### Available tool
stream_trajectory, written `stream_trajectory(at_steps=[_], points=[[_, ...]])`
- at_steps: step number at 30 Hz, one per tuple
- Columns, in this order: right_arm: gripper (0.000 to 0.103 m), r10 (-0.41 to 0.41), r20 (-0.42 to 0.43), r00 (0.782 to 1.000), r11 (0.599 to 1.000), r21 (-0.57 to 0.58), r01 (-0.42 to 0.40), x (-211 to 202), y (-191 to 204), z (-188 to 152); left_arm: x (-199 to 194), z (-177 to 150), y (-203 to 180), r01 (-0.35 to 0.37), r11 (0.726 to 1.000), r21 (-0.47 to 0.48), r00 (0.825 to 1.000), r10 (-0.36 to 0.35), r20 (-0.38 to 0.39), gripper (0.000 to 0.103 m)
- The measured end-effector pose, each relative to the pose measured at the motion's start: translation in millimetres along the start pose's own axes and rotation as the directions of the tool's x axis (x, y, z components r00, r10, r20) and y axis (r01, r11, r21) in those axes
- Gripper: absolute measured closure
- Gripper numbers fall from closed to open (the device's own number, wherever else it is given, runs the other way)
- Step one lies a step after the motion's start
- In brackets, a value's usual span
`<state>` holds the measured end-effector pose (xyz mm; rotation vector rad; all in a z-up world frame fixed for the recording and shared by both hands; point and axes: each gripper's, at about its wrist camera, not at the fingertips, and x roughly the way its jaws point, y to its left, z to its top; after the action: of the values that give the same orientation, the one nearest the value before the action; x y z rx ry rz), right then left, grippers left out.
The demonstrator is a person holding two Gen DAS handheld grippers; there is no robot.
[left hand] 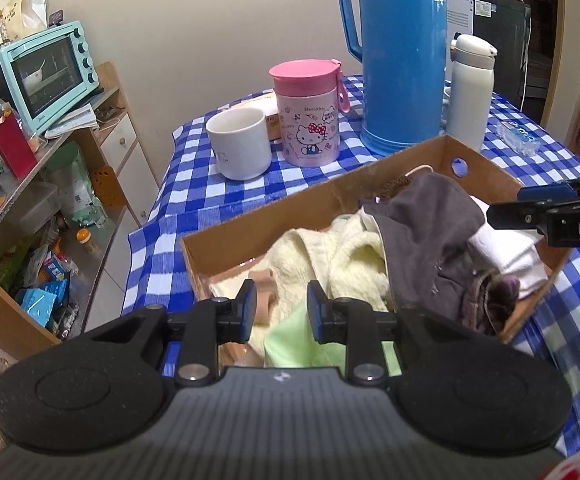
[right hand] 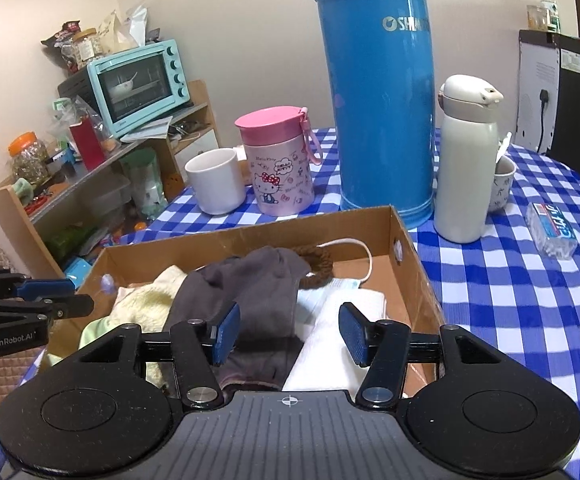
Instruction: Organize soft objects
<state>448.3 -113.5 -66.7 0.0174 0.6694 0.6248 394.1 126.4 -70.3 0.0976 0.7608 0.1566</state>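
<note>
- Two grippers hover over a cardboard box (right hand: 410, 264) on a tabletop covered with a blue-and-white checked cloth (right hand: 510, 300).
- Left gripper (left hand: 281, 306): jaws parted with nothing between them, above a pale yellow towel (left hand: 342, 256) and a light green cloth (left hand: 294, 340) at the box's near end.
- Right gripper (right hand: 288, 332): jaws spread wide and empty, above a grey garment (right hand: 258, 284) and a folded white cloth (right hand: 330, 356).
- Inside the box, toward its far wall, lie a brown scrunchie (right hand: 316, 260) and a face mask (right hand: 330, 290) with a white ear loop.
- Behind the box stand a white mug (right hand: 216, 180), a pink-lidded Hello Kitty container (right hand: 278, 168), a tall blue thermos (right hand: 382, 100) and a white flask (right hand: 466, 164); a small tissue pack (right hand: 552, 232) lies to the right.
- Room: a cream wall; at left, a wooden shelf unit (left hand: 106, 92) carrying a mint-green toaster oven (left hand: 46, 72) and cluttered jars and packets.
</note>
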Motion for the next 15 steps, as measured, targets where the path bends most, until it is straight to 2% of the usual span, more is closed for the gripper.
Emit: stream_trajectory(at_steps=[8,15], points=[[0.048,0.001,-0.023,1.0,1.0,0.023,0.0,-18.0,4.6,-4.6,-20.9,-7.3,-1.1,0.008,1.0,-0.028,1.0,-0.008,-0.019,0.073],[0.041,-0.002,-0.029,1.0,1.0,0.028,0.003,-39.0,13.4,-13.2,-38.7,-13.0,-4.8,0.013,0.998,-0.057,0.999,-0.015,-0.038,0.066]])
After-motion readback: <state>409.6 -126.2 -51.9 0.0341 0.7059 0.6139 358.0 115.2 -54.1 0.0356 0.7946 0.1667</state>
